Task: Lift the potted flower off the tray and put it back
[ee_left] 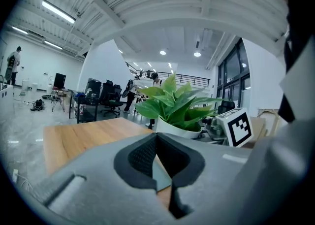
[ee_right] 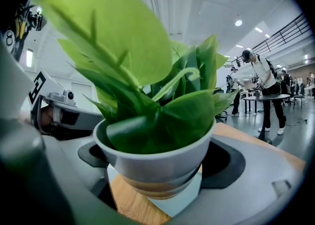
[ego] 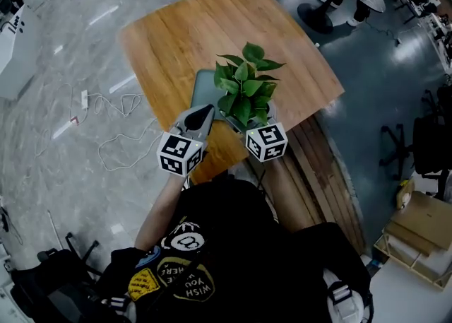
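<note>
**right gripper on the pot, left one idle**

we're looking down on the wooden table, and the potted flower stands over the near right corner of the grey tray. the right gripper has the white pot squarely between its jaws, with a dark pad pressed up on either side, so we call that clamped on the pot. under the pot we see a pale strip of tray and then bare wood. we can't tell whether its base touches the tray or hangs just above it. over on the other side, the left gripper sits just beside the plant above the tray's near edge. its jaws are pinched together at the tips with nothing between them. from its own view the leaves rise just ahead, with the right gripper's marker cube beside them.
</note>
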Tool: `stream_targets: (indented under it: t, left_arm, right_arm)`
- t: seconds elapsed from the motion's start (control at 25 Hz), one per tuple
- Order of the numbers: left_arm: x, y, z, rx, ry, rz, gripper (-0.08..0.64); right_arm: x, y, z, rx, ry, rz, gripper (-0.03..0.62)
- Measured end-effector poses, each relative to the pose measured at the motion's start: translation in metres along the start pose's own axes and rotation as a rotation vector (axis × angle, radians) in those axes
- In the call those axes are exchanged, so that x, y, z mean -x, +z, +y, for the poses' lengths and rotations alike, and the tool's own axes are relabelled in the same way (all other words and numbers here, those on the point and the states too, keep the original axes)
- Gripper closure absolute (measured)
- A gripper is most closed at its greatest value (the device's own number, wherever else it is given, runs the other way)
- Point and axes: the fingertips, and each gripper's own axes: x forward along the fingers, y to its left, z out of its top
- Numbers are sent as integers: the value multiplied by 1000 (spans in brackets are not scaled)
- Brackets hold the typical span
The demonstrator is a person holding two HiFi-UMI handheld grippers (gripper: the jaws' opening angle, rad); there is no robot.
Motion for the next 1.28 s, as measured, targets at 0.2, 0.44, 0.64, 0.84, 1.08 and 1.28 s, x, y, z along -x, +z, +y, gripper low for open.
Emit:
stream_targets:
  t: [0.2,0.44,0.64,0.84,1.08,1.28]
  left_arm:
    - [-16,-21,18,-11,41,33,564]
    - [-54,-62,50,52,75,65,565]
    - [-96,-102,82,85,95,128,563]
    - [-127,-134,100,106,96,173,565]
    - [-156,-172,111,121,113,207,563]
    - [-153,-183,112,121,123,228,564]
  right_arm:
    - [-33,-29,-14,9,38,24,55]
    - [-76,-77,-48,-10,35,60,55]
    - [-112,-115,-77,-44,17,95,55]
    - [-149,-160,-97,-63,32,134,55]
    - [-182,-228,-127,-64,8,213,55]
    - [-182,-244,-123,-12,16,201,55]
